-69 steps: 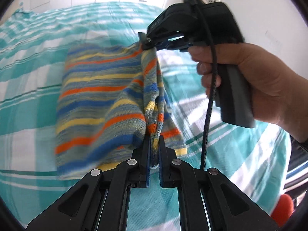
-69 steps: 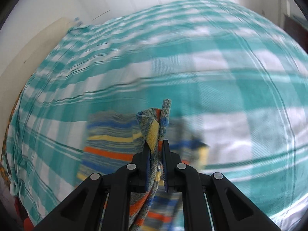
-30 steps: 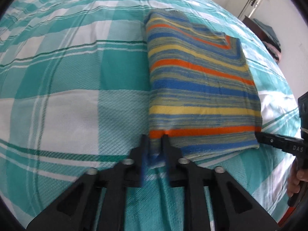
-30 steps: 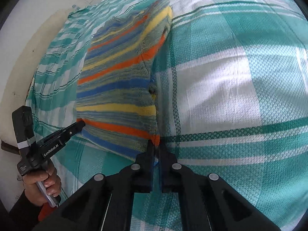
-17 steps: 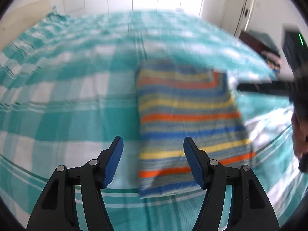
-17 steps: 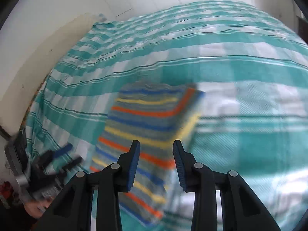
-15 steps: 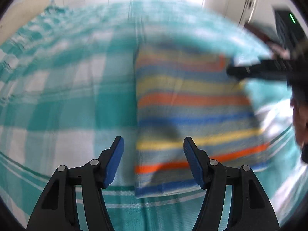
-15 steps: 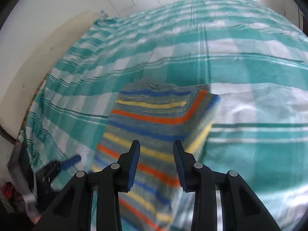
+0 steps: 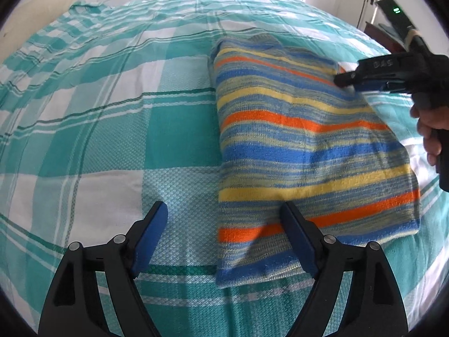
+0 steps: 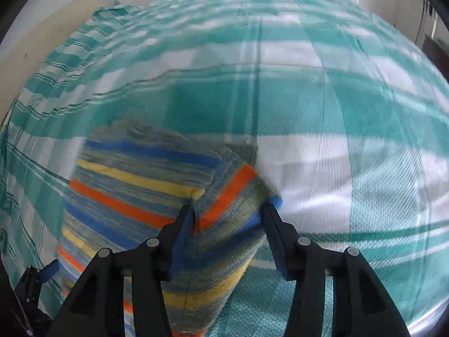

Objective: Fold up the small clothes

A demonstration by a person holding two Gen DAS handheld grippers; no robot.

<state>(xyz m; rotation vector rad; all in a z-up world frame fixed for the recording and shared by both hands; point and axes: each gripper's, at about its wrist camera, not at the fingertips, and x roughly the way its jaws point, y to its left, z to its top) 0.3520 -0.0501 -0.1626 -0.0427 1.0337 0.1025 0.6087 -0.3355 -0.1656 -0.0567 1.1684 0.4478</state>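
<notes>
Left wrist view: blue, yellow and orange striped knit garment lying flat as a folded rectangle on the teal-and-white checked bed cover, ahead and to the right of the left tool. Left tool wide open, empty, raised above the near left corner of the garment, right finger over the striped knit, left finger over bare cover. Right tool seen at the far right edge of the garment, held in a hand; touching or just beside, cannot tell.

Right wrist view, blurred: right tool open, fingers straddling a raised corner of the garment, not clamped on it.

Judgement: folding largely done, edges squared, layers stacked. Remaining, by appearance: one corner standing proud at the right tool, needing to be tucked or pressed flat; possibly one more fold.
</notes>
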